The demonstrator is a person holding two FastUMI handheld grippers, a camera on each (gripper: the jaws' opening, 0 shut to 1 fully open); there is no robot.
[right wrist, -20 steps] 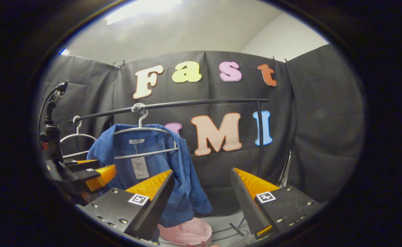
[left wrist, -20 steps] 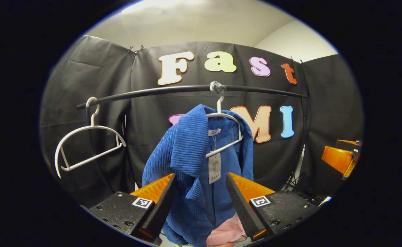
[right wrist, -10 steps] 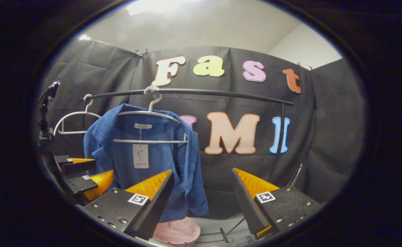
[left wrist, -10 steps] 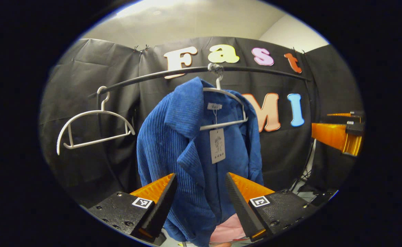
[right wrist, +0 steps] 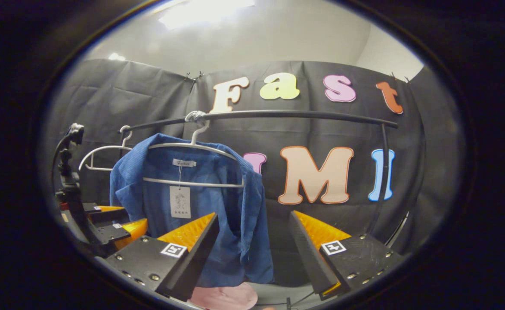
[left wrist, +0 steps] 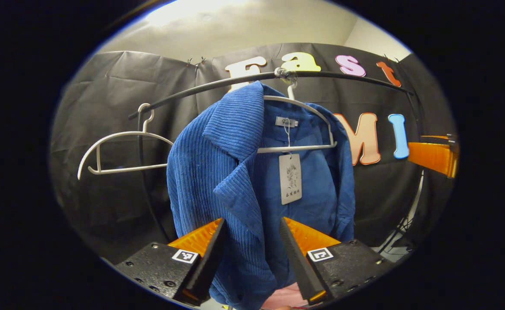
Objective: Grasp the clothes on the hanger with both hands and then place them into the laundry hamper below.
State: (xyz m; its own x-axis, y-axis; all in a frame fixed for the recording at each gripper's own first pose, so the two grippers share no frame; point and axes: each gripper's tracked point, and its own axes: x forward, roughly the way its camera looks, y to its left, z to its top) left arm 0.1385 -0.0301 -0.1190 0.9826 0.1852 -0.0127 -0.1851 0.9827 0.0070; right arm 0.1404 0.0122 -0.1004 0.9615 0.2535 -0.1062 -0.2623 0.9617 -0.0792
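Blue corduroy jacket [left wrist: 235,172] hangs on white hanger [left wrist: 297,129] from black rail [left wrist: 342,76]; left tongs [left wrist: 249,241] apart, straddling its front edge, contact unclear; right tongs [right wrist: 252,241] apart, near its right edge; pink hamper [right wrist: 224,296] below.

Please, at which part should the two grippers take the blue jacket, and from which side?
From the front. Left gripper suits the thick folded lapel of the blue jacket; right gripper the loose hanging edge on the other side. These stand free of the hanger.
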